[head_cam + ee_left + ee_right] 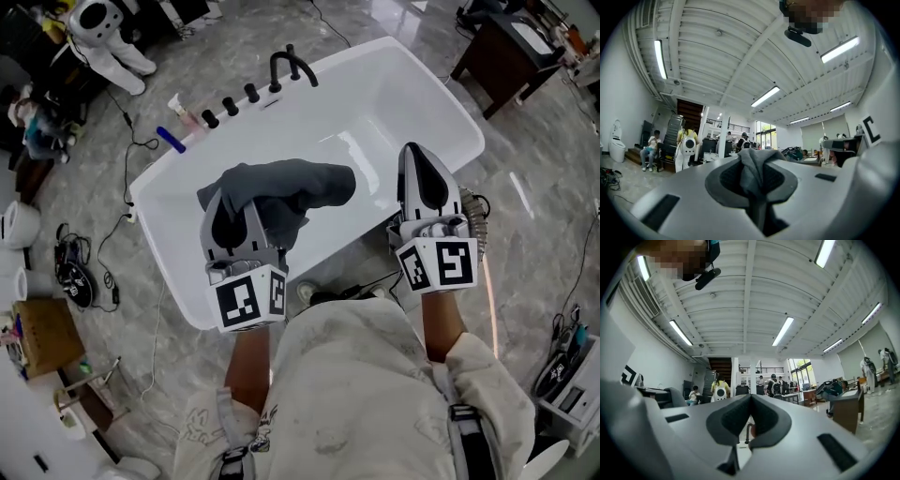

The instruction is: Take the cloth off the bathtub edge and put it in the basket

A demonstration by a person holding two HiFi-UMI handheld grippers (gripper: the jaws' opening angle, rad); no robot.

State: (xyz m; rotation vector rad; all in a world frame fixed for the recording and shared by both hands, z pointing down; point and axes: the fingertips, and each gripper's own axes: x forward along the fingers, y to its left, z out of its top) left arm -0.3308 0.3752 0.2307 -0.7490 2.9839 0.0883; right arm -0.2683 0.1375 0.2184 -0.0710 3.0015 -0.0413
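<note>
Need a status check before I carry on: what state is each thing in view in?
Grey fabric cloth: bunched, held up over the tub, hanging from the left gripper.
Left gripper: shut on the cloth.
Right gripper: shut, nothing between its jaws.
White bathtub: no cloth on the rim that shows.
Black curved faucet: no water seen running.

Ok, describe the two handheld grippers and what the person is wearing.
Both the left gripper and right gripper have light grey tapered shells with dark inner pads. Each carries a white cube printed with black square markers. The person wears a pale cream top with dark straps.
</note>
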